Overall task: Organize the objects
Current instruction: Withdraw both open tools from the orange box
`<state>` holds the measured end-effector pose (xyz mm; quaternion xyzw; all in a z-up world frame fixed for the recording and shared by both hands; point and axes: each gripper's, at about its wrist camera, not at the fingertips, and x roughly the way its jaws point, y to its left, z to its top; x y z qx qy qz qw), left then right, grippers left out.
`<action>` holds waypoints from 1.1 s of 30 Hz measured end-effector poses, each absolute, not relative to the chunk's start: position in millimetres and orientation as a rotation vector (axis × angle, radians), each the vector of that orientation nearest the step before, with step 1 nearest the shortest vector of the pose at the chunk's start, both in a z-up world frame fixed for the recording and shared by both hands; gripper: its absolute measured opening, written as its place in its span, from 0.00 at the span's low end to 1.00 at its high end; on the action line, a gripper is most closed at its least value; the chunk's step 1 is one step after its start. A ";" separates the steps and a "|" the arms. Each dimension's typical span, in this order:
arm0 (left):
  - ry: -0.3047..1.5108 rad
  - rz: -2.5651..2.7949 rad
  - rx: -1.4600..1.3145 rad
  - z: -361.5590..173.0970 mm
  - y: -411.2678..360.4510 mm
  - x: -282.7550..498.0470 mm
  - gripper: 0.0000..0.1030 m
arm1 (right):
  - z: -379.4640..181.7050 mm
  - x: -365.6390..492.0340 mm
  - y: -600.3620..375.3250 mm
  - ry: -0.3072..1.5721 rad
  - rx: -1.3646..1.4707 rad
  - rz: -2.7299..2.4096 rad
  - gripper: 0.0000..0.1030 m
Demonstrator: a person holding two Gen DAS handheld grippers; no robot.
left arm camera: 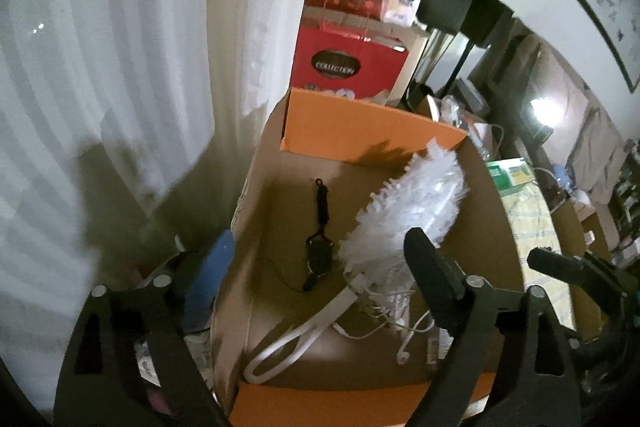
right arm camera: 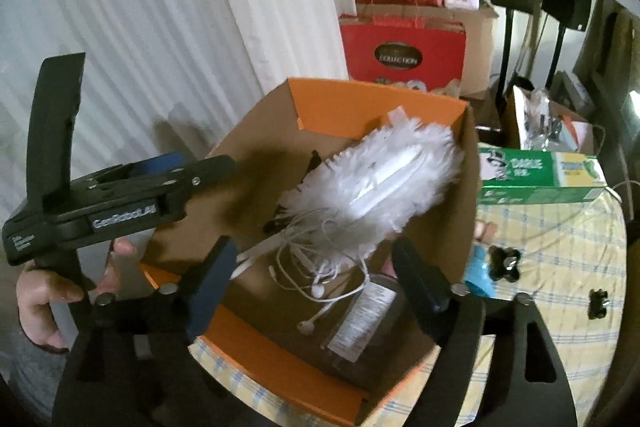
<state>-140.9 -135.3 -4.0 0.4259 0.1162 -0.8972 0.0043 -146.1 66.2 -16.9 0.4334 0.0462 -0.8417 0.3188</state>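
Note:
An open cardboard box [left arm camera: 376, 131] with orange flaps stands on the table; it also shows in the right wrist view [right arm camera: 376, 99]. Inside lie a white fluffy duster [left arm camera: 408, 207] [right arm camera: 380, 183], white wired earphones [right arm camera: 320, 267] [left arm camera: 404, 343], a black strap with a clip [left arm camera: 320, 239] and a dark bottle with a white label [right arm camera: 360, 323]. My left gripper [left arm camera: 320, 279] is open and empty above the box's near left side; it also shows in the right wrist view [right arm camera: 192, 167]. My right gripper [right arm camera: 316, 287] is open and empty over the box's near edge.
A green carton [right arm camera: 540, 179] lies right of the box on a checked tablecloth [right arm camera: 560, 267], with a blue object [right arm camera: 480, 271] and black clips [right arm camera: 506, 261] nearby. Red gift bags [right arm camera: 400, 55] stand behind the box. White curtains [right arm camera: 160, 27] hang at left.

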 end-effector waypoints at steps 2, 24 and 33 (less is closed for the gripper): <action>0.355 -2.825 1.302 2.6 -132.5 -135.8 0.89 | -12.7 -145.4 72.4 0.125 1.130 -2.230 0.87; 0.295 -2.937 1.234 30.1 -64.9 -105.9 1.00 | 4.9 -153.2 173.6 0.071 1.150 -2.471 1.00; 0.288 -3.009 1.248 39.4 -31.1 -98.1 1.00 | 12.1 -155.2 211.2 0.043 1.146 -2.511 1.00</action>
